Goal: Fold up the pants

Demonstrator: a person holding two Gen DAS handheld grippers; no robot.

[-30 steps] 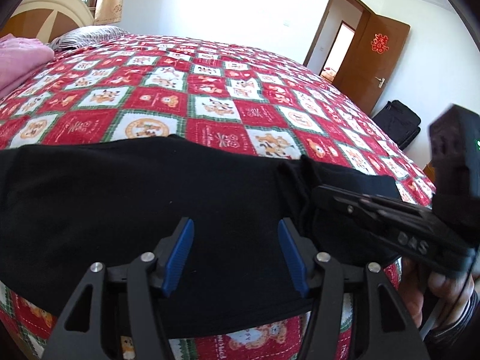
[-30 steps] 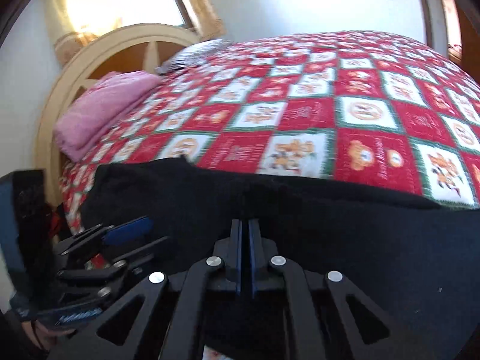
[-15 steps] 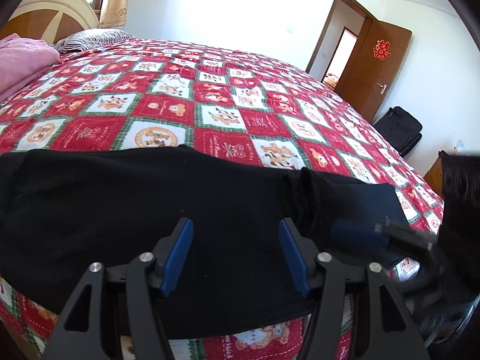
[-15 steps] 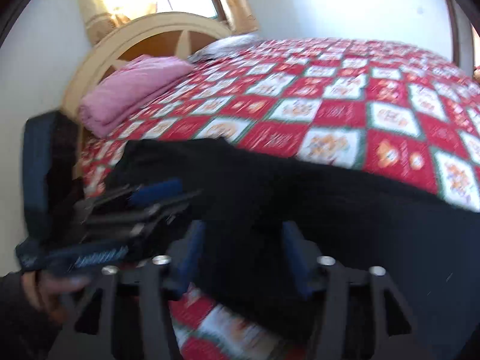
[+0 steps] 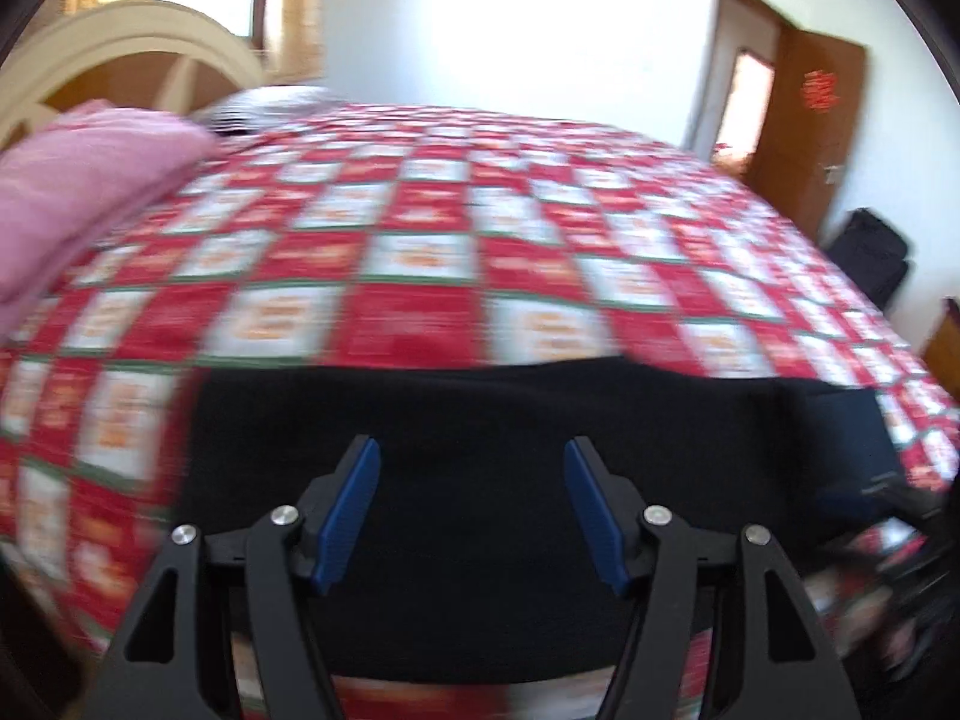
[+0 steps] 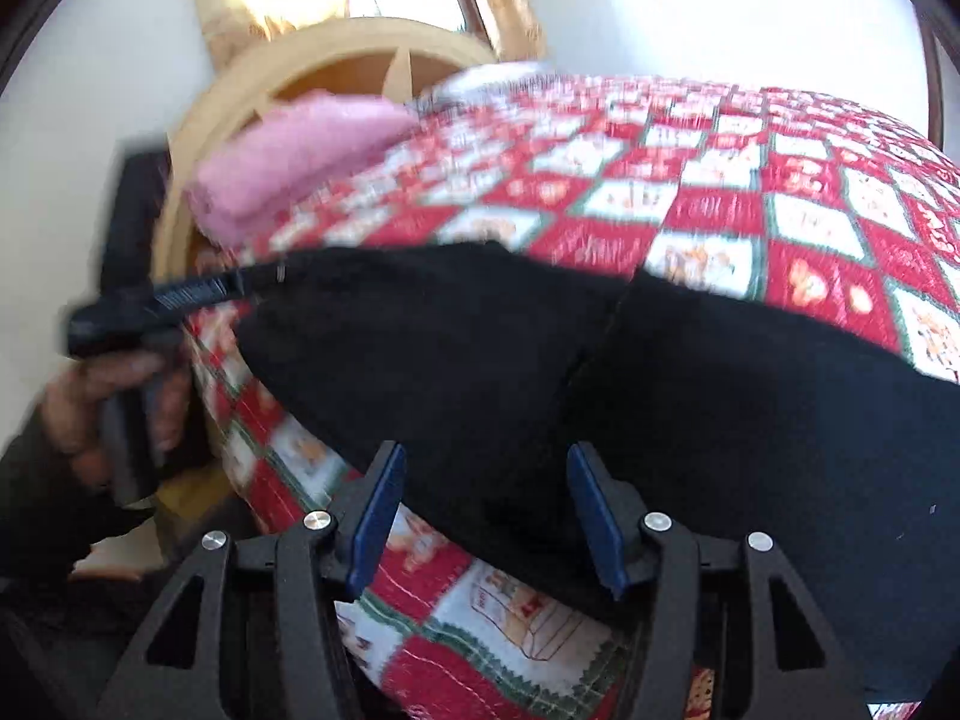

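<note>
While nothing is being pinched right now, the black pants (image 5: 480, 510) are being left lying across the near edge of the bed, on the red patchwork quilt (image 5: 420, 276), already doubled over into a wide band. The left gripper (image 5: 472, 504) is being held with its jaws apart over the cloth, nothing between the blue pads (image 5: 351, 510). The right gripper (image 6: 480, 516) is being carried the same way, jaws parted, with a lower fold of the pants sitting in front of the gap but not being squeezed, as far as can be told.

Stuff that could go sideways, judging from this:

- Both views are being smeared by motion blur, so the pants' edge could be missed and quilt could be grabbed along with it.
- On the right wrist view the near edge of the pants is being draped over the side of the bed, so the stack could be dragged off the mattress if it's pulled low.
- Only the top layer could be caught, and the existing fold would be peeled open.
- The pink blanket (image 5: 78, 192) by the headboard (image 6: 336, 54) is being kept well apart, so no trouble there.
</note>
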